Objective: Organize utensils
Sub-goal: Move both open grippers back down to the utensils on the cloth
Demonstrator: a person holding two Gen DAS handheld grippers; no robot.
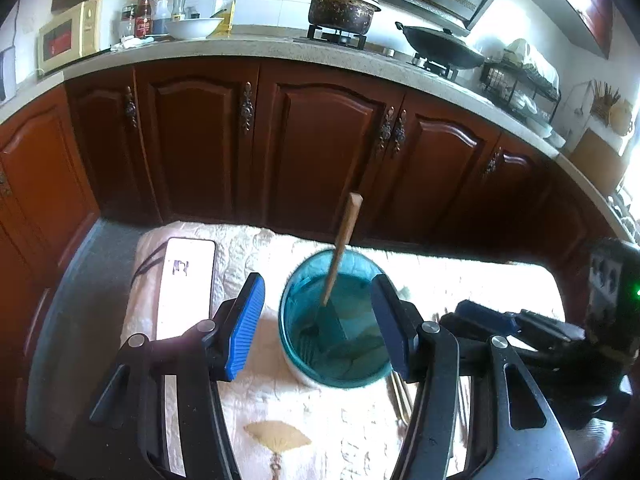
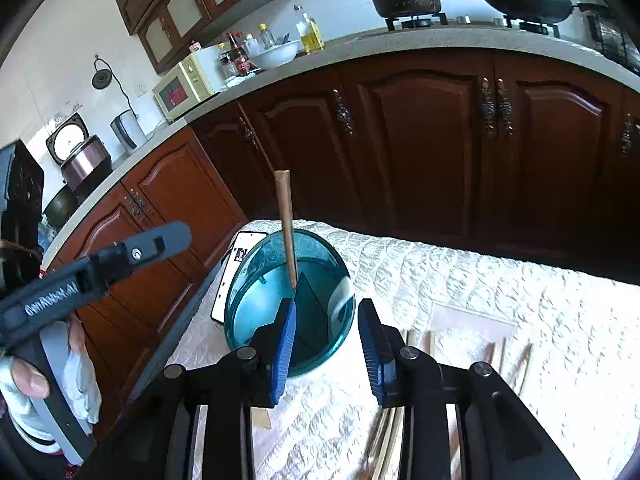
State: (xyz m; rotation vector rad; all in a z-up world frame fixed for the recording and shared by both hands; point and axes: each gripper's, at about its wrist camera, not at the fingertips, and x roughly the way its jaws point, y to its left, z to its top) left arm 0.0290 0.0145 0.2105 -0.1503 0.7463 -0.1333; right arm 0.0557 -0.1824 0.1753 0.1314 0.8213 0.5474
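A teal see-through cup (image 1: 336,360) stands on a white quilted cloth (image 1: 280,400). One wooden stick-like utensil (image 1: 345,240) leans upright inside it. My left gripper (image 1: 318,292) is open, with a blue pad on either side of the cup in this view and neither pad pressing on it. My right gripper (image 2: 327,308) is also open and empty, just short of the cup (image 2: 256,312), where the stick (image 2: 287,228) rises. More wooden chopsticks (image 2: 384,440) lie on the cloth under and to the right of the right gripper. Each gripper appears in the other's view: right (image 1: 480,316), left (image 2: 160,240).
A white phone (image 1: 186,284) lies on the cloth left of the cup. Dark wooden cabinets (image 1: 320,140) stand close behind the table, under a counter with a pot (image 1: 342,8), wok, bottles and microwave. A gloved hand (image 2: 28,380) holds the left gripper's handle.
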